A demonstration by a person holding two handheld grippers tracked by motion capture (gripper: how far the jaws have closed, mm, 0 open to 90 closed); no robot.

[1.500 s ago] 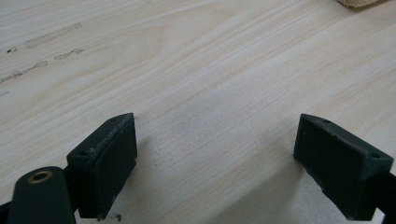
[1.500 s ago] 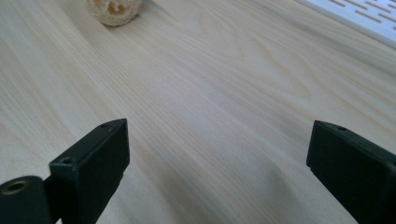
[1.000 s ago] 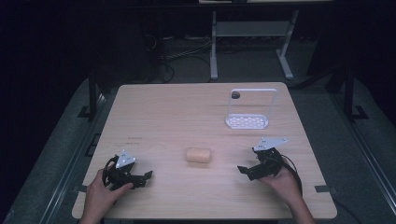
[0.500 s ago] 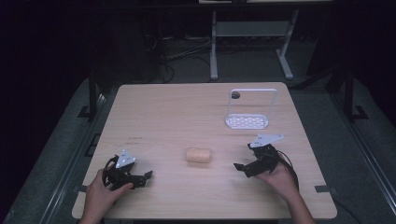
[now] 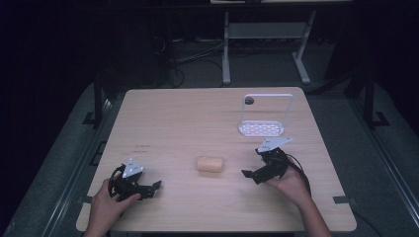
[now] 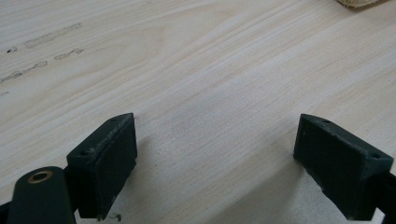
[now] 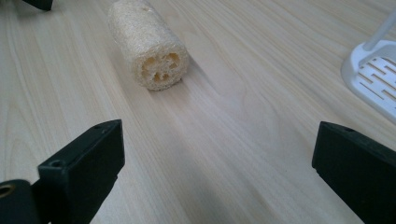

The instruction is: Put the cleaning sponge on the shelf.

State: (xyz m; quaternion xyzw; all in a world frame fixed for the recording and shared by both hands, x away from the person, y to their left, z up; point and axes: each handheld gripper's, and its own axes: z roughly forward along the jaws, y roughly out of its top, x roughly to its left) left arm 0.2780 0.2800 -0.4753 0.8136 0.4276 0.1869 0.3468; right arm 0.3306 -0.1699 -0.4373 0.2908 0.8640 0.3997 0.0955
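Pale wood worktop: right claw, jaws apart, should straddle the loofah roll squarely; left claw rests agape.

The counter is showing a pale wood-grain top, smooth and matt, with a few faint dark scuff marks on it. The loofah is looking dry, fibrous and rough, its cut end open with holes. The rack is appearing as white plastic, smooth with a slight sheen, its base slotted. The left tongs and right tongs are showing black matt plastic pads, slightly grainy at the edges, with a brass-coloured ring set in one arm.
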